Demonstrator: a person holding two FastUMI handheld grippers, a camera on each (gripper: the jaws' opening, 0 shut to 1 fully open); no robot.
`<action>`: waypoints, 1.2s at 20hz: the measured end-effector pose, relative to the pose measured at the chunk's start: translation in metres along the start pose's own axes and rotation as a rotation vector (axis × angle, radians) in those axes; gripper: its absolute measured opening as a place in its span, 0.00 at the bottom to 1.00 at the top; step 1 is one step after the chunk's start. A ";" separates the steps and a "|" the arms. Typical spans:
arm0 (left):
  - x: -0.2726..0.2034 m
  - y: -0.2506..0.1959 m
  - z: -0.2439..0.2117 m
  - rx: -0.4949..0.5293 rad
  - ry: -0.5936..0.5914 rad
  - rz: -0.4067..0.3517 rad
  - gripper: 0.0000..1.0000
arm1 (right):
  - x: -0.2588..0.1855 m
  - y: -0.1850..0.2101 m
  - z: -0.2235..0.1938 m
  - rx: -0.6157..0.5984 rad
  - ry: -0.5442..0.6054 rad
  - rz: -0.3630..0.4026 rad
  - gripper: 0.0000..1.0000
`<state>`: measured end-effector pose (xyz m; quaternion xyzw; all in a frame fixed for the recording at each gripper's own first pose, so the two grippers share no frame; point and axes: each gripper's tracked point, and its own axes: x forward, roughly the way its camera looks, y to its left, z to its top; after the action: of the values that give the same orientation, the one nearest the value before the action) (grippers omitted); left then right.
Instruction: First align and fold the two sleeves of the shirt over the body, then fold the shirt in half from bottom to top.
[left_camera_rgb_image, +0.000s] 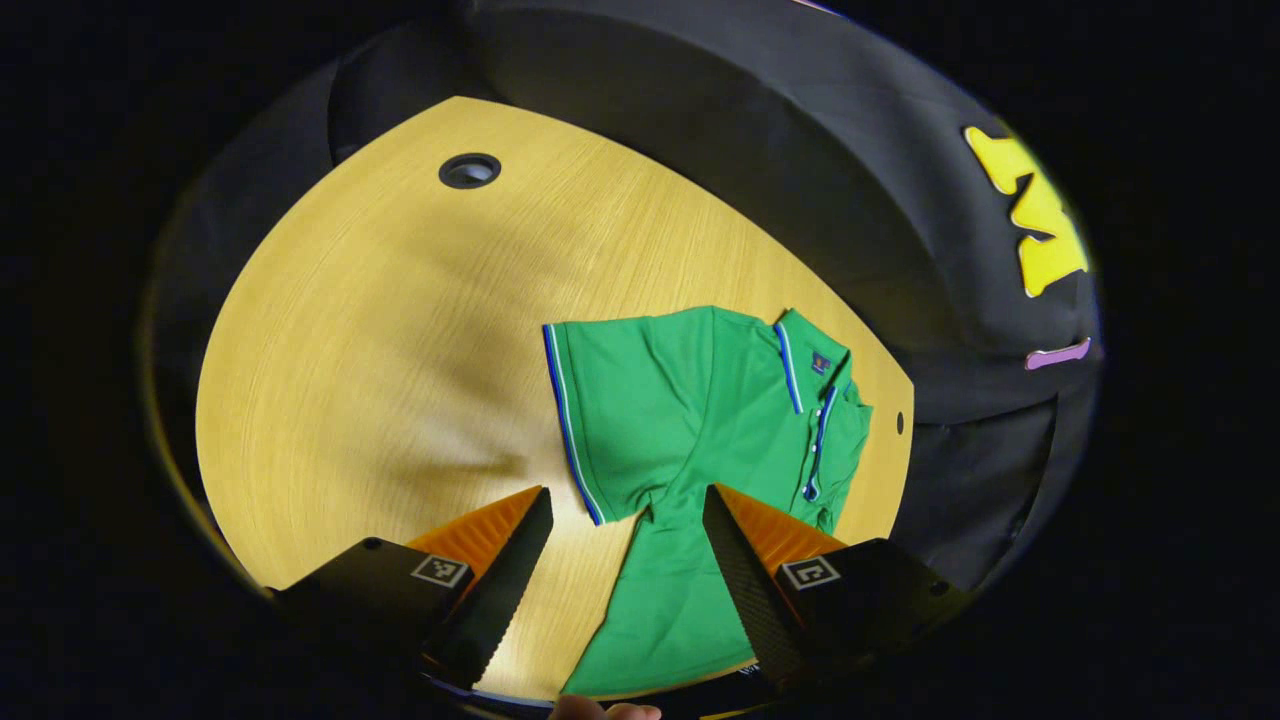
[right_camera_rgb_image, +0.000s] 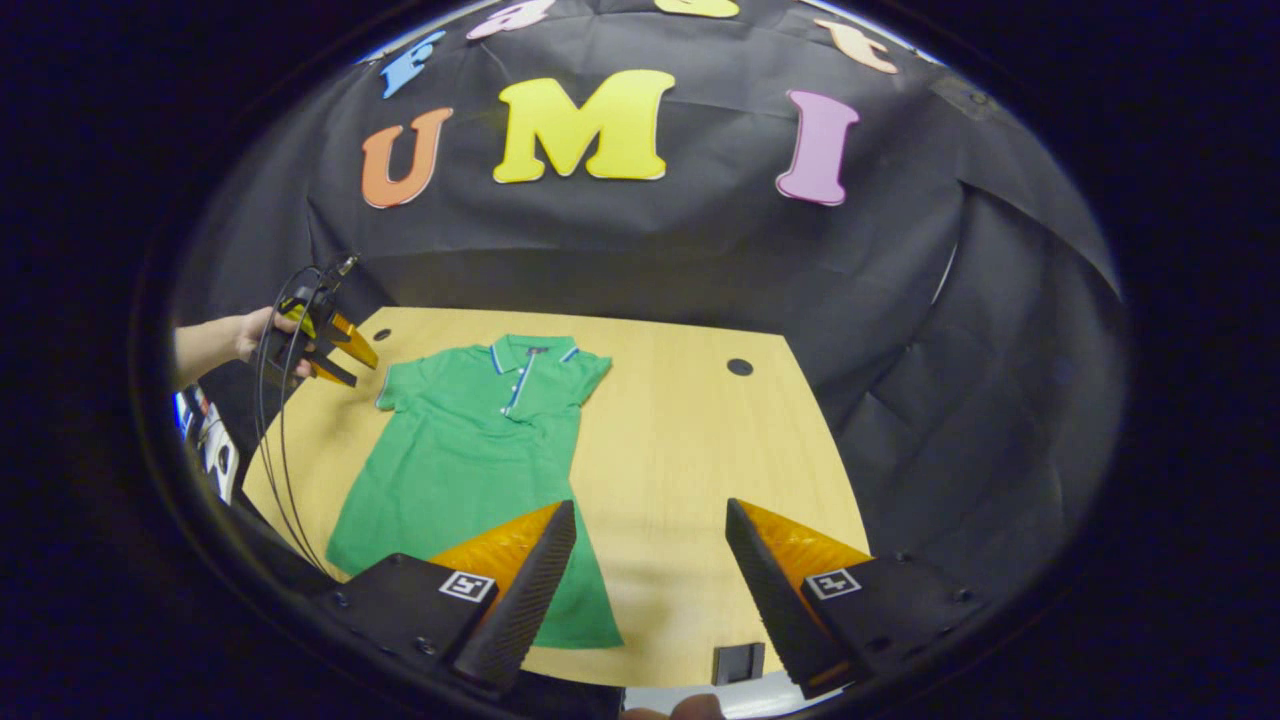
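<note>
Right gripper (right_camera_rgb_image: 650, 570) and left gripper (left_camera_rgb_image: 625, 555) are hovering with fingers spread, gripping nothing, over the green shirt (right_camera_rgb_image: 470, 450) lying flat on the wooden table (right_camera_rgb_image: 690, 440) before black cloth (right_camera_rgb_image: 700, 260).

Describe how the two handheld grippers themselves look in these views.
Each claw has two long tapered fingers with ridged inner faces, set on black blocks that each carry a small square black-and-white marker. That holds for the left claw and the right claw. In the right gripper view the left one appears farther off, held in a bare hand, with thin black cables looping down from it.
</note>
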<state>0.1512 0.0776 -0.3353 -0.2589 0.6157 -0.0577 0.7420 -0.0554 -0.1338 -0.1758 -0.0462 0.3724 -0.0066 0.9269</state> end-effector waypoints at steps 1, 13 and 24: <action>0.011 0.006 0.003 -0.005 0.021 0.014 1.00 | 0.000 -0.007 -0.004 0.013 0.012 -0.014 0.89; 0.055 0.010 0.020 0.106 0.127 0.128 0.95 | 0.013 -0.036 -0.028 0.148 0.095 -0.080 0.96; 0.051 0.024 0.042 0.137 0.124 0.344 0.27 | 0.024 -0.032 -0.047 0.207 0.144 -0.073 0.96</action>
<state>0.1973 0.0908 -0.3865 -0.0947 0.6901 0.0123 0.7174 -0.0698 -0.1705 -0.2235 0.0368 0.4332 -0.0820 0.8968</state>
